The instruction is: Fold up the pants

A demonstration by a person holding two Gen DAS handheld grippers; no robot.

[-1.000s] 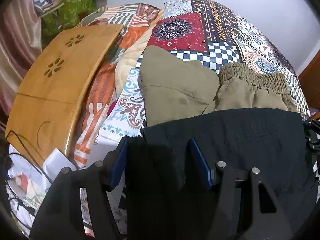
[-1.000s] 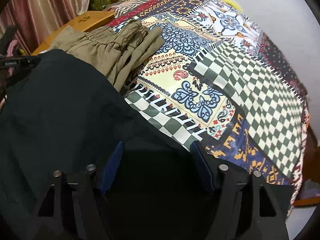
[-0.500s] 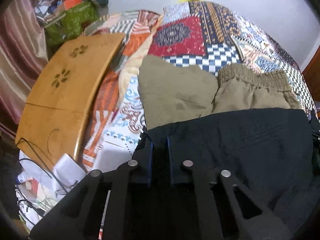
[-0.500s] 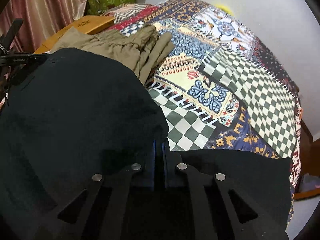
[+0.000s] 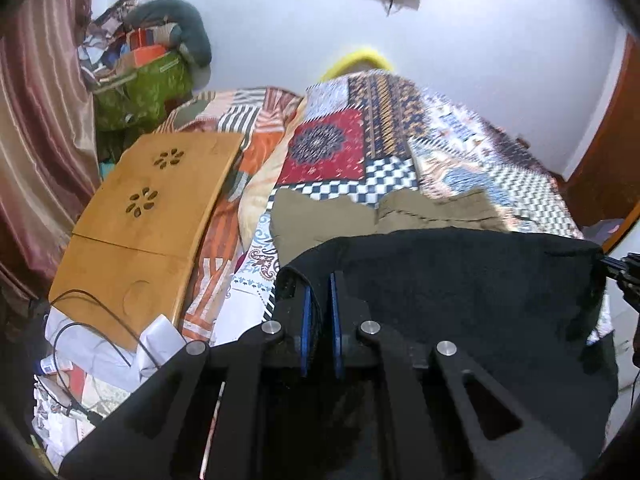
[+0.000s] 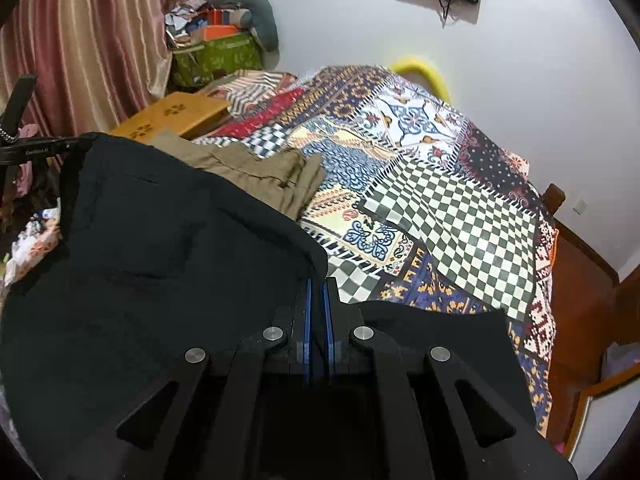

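Left gripper [image 5: 320, 300] fingers pinching black fabric pants [image 5: 460, 280], right gripper [image 6: 318, 304] fingers pinching them too, khaki pants [image 6: 256, 168] beyond both fingertips on patchwork-quilted bed [image 6: 440, 200]

The black pants [image 5: 460, 292] hang spread out, raised above the bed. Their upper edge is pinched at both corners.

Soft even room light, fisheye warp, slight motion blur.
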